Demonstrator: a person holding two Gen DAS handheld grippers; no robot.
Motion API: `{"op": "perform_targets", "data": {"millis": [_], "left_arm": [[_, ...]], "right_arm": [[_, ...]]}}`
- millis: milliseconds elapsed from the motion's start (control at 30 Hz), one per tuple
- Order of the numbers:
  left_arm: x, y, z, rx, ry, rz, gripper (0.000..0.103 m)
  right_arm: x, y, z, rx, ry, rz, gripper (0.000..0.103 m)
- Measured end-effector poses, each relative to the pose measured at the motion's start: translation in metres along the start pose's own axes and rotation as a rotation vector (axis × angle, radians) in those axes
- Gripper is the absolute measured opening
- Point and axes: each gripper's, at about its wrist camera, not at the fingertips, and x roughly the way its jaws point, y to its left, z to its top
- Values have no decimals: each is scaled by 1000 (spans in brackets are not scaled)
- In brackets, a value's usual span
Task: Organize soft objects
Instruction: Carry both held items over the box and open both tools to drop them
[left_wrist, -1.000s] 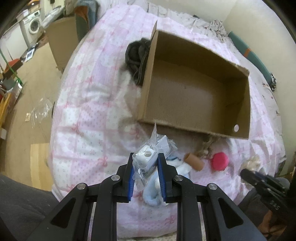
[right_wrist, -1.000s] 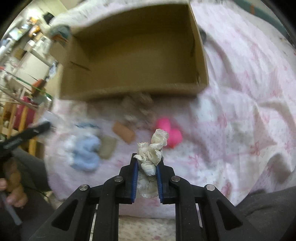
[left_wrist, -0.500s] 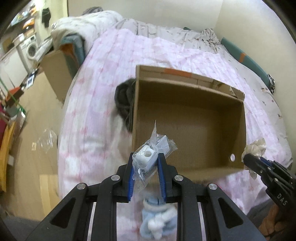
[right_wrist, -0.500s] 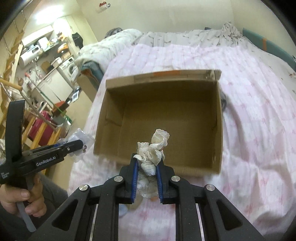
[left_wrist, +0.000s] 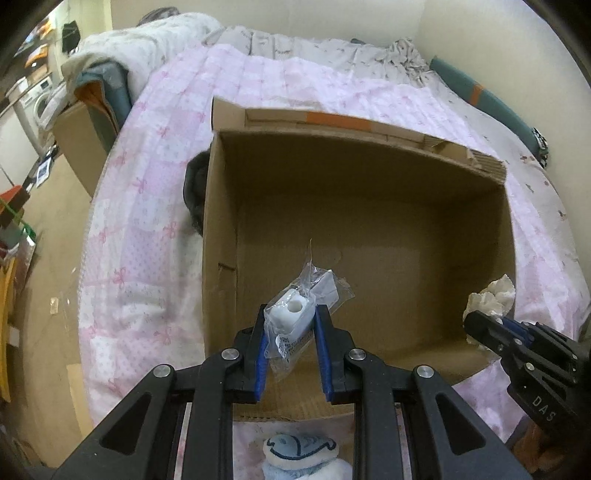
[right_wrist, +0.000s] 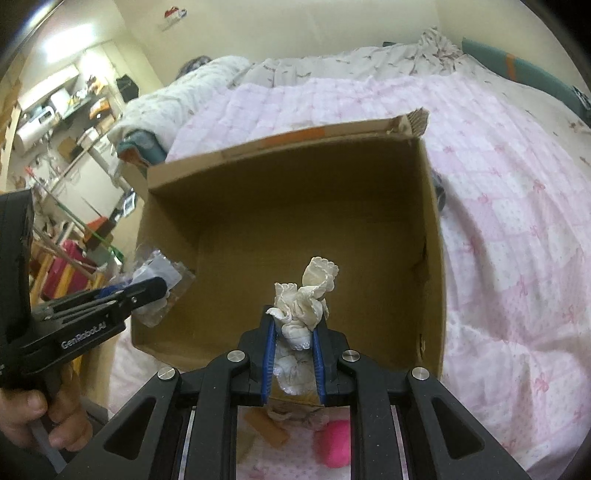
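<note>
An open, empty cardboard box (left_wrist: 369, 206) stands on the pink quilted bed; it also shows in the right wrist view (right_wrist: 295, 221). My left gripper (left_wrist: 290, 325) is shut on a clear plastic bag with a white foam piece (left_wrist: 291, 310) and holds it above the box's near left part. My right gripper (right_wrist: 295, 332) is shut on a cream frilly cloth (right_wrist: 306, 299) and holds it over the box's near edge. The cloth also shows at the right of the left wrist view (left_wrist: 491, 295).
A blue and white fish plush (left_wrist: 301, 448) lies on the bed below the left gripper. A pink soft object (right_wrist: 334, 445) and a brown piece (right_wrist: 267, 428) lie in front of the box. A dark garment (left_wrist: 194, 184) lies by the box's left wall. The floor at left is cluttered.
Both grippers have risen and moved forward from the items on the bed to over the box, each still holding its object.
</note>
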Motion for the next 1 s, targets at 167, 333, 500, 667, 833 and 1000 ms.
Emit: {"op": "perform_targets", "data": {"millis": [167, 333, 500, 667, 833, 1000], "left_arm": [[10, -3, -7, 27, 12, 27, 20], [11, -8, -8, 42, 12, 9, 20], [11, -9, -7, 42, -5, 8, 20], [15, -6, -6, 26, 14, 6, 26], [6, -5, -4, 26, -33, 17, 61], [0, -5, -2, 22, -61, 12, 63]], "right_arm": [[14, -6, 0, 4, 27, -28, 19], [23, -5, 0, -46, 44, -79, 19], [25, -6, -1, -41, 53, -73, 20], [27, -7, 0, -32, 58, -52, 20], [27, -9, 1, -4, 59, -32, 21], [19, -10, 6, 43, 33, 46, 65]]}}
